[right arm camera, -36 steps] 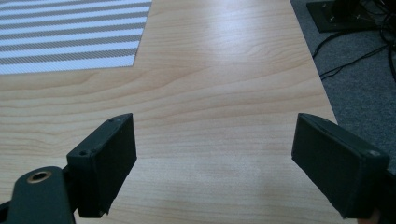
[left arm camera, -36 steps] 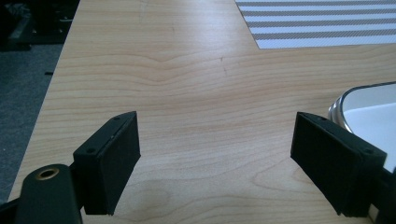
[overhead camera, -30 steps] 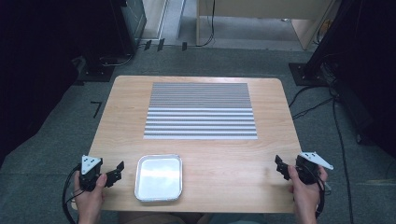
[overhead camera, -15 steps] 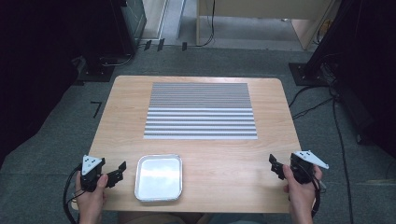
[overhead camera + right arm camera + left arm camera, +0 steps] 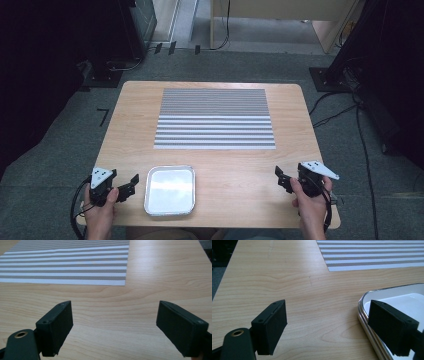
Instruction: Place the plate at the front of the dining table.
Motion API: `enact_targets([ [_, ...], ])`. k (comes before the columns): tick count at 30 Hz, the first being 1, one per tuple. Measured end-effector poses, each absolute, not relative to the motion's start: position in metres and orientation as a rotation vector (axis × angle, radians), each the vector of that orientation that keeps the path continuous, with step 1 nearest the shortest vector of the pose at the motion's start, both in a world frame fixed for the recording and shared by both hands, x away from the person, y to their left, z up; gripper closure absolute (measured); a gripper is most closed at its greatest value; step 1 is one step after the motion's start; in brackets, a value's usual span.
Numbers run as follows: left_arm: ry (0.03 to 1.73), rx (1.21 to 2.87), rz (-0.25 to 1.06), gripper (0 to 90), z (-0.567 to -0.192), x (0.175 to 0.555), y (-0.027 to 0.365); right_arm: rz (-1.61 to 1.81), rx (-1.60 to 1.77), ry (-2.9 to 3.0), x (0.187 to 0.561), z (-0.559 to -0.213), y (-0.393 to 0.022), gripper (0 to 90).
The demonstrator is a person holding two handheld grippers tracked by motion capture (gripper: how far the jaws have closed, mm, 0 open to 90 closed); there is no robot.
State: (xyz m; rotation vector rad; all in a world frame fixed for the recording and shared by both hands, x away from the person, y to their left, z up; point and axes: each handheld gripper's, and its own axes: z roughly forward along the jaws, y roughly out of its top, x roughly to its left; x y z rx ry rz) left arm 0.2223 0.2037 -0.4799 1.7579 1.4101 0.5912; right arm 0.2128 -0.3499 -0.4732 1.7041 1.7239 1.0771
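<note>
Left claw: the left gripper [image 5: 127,186] is spread wide and holds nothing; in the left gripper view one jaw is over bare wood and the other over the rim of the metal tray [image 5: 362,315].
Right claw: the right gripper [image 5: 281,178] is also wide and empty, with only wood between its jaws.
Tray: empty and shiny, it lies flat near the front edge of the desk [image 5: 235,175], left of the middle, just beside the left gripper.
Mat: the striped mat [image 5: 215,119] lies flat toward the far edge, well apart from both grippers.
Step in hand: I judge this is a start, nothing is gripped yet.
Next move: probably the left gripper must close on the tray rim; this calls for a low, level approach.
Hands: the left hand [image 5: 100,212] and the right hand [image 5: 311,207] are low at the front corners, with the jaws pointing inward and forward.
</note>
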Motion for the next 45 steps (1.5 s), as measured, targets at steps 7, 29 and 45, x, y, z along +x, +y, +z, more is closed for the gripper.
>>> enact_targets([
  [7, 1.37, 1.73, 0.504, 20.2, -0.477, 0.217, 0.198, 1.112, 1.669, 1.782, 0.217, -0.476, -0.33, 14.7],
  [29, 1.323, 1.783, 0.435, 37.7, -0.476, 0.21, 0.185, 1.163, 1.582, 1.881, 0.225, -0.476, -0.265, 16.3],
  [45, 1.342, 1.789, 0.369, 50.5, -0.477, 0.203, 0.188, 1.194, 1.529, 1.932, 0.232, -0.478, -0.214, 26.3],
])
